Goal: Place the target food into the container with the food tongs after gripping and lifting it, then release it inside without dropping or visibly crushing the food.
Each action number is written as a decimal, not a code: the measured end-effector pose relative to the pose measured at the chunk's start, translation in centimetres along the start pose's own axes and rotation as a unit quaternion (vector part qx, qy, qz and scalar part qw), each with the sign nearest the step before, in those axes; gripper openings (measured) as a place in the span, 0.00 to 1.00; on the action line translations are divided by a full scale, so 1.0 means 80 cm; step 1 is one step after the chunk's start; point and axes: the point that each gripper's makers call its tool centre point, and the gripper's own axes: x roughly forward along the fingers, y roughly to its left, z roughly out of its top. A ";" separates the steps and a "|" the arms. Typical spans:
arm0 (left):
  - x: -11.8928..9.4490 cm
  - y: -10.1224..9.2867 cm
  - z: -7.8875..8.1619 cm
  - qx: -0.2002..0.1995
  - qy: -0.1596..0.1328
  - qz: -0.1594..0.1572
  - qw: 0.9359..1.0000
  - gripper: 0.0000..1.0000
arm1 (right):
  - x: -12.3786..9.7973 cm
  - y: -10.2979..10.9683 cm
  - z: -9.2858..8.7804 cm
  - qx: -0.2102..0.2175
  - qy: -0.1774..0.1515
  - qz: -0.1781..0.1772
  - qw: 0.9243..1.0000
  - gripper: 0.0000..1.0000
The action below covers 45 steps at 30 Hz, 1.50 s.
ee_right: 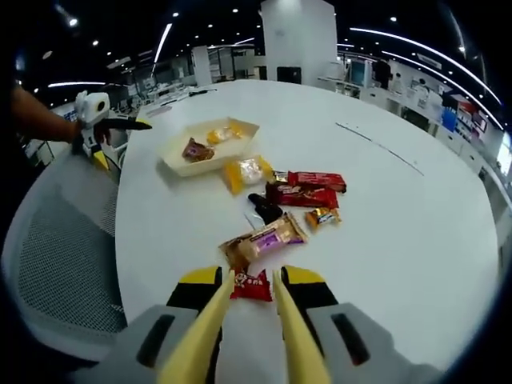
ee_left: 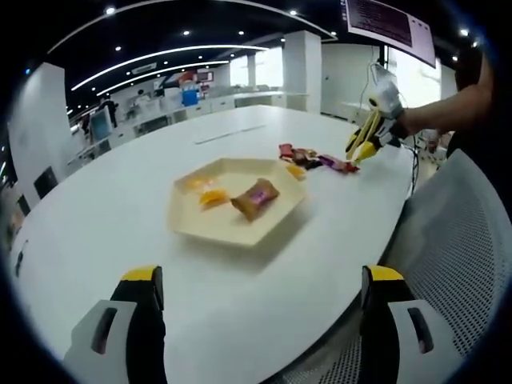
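My right gripper (ee_right: 250, 277) is shut on yellow food tongs (ee_right: 206, 324). The tongs' tips stand a little apart, either side of a small red packet (ee_right: 253, 288) on the white table (ee_right: 400, 240). Just beyond lies a tan and purple packet (ee_right: 264, 238), then a pile of wrapped snacks (ee_right: 302, 194). A cream hexagonal tray (ee_left: 210, 227) holds a brown snack (ee_left: 256, 198) and an orange packet (ee_left: 211, 196). My left gripper (ee_left: 264, 280) stands open near the table's edge, short of the tray. The right gripper (ee_left: 374, 120) with its tongs (ee_left: 358, 146) reaches the snack pile (ee_left: 308, 158).
A grey mesh chair (ee_right: 64, 248) stands beside the table edge, also at the right as the chair (ee_left: 472, 240). A person's hand holds the left gripper (ee_right: 112, 122) beyond the tray (ee_right: 172, 158). A yellow packet (ee_right: 246, 170) lies between tray and pile.
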 end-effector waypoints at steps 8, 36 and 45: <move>0.000 -0.002 0.000 0.000 0.002 -0.002 1.000 0.99 | 0.005 0.006 -0.009 0.002 0.011 0.001 1.000 0.24; 0.000 -0.003 -0.002 0.001 0.005 -0.004 1.000 0.99 | -0.026 -0.022 0.017 0.039 -0.003 -0.025 0.999 0.20; 0.000 -0.004 0.000 0.000 0.002 -0.006 1.000 0.99 | -0.033 -0.030 0.037 0.032 -0.005 -0.032 0.999 0.20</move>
